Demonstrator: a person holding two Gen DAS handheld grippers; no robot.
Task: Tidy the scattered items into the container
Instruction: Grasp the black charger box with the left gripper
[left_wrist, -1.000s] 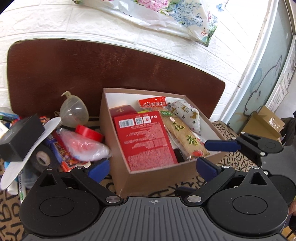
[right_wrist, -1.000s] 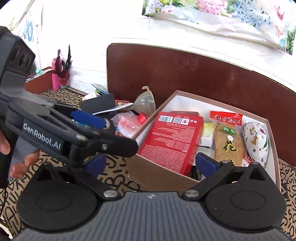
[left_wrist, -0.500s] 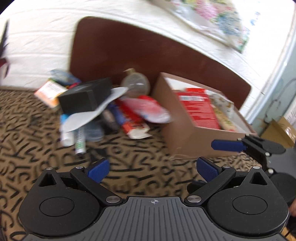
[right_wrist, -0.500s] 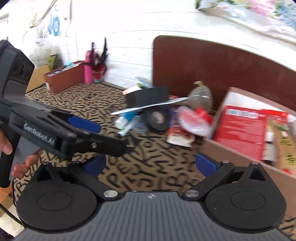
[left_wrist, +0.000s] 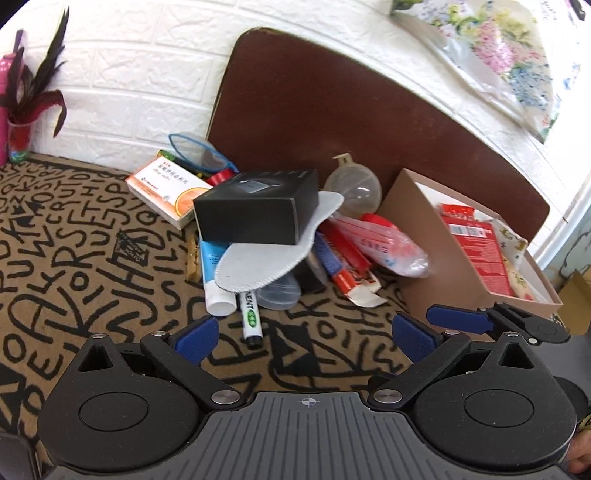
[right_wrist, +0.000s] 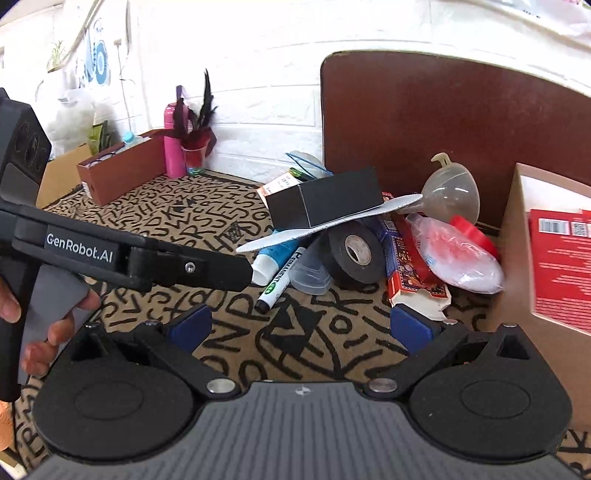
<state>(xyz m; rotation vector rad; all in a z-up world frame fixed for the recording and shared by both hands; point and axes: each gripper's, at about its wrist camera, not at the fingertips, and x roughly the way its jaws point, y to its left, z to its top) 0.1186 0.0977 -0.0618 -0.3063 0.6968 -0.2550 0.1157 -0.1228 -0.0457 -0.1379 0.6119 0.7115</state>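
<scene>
Scattered items lie in a heap on the letter-patterned cloth (left_wrist: 92, 258), just left of the cardboard box (left_wrist: 424, 258). From your left wrist camera, the black carton (left_wrist: 258, 210) sits on top of a grey felt insole (left_wrist: 266, 258), with an orange-and-white medicine box (left_wrist: 166, 188) behind it, a white tube (left_wrist: 214, 273) and a permanent marker (left_wrist: 249, 314) in front, and a clear funnel (left_wrist: 356, 190) against the brown board (left_wrist: 351, 122). A red-and-clear plastic bag (left_wrist: 391, 243) rests against the box wall. Your left gripper (left_wrist: 306, 332) hovers over bare cloth with its blue pads wide apart, holding nothing. Your right gripper's fingers (left_wrist: 458, 317) show at the right edge, near the box.

From your right wrist camera, the same heap sits ahead: carton (right_wrist: 325, 203) on insole (right_wrist: 332, 221), a roll of black tape (right_wrist: 354, 254) beneath, marker (right_wrist: 279, 280) pointing toward you, funnel (right_wrist: 452, 192) beside the box (right_wrist: 513, 236). Your right gripper (right_wrist: 299, 325) is spread open and empty above the cloth. Your left gripper reaches in from the left, held in your hand (right_wrist: 44, 328).
</scene>
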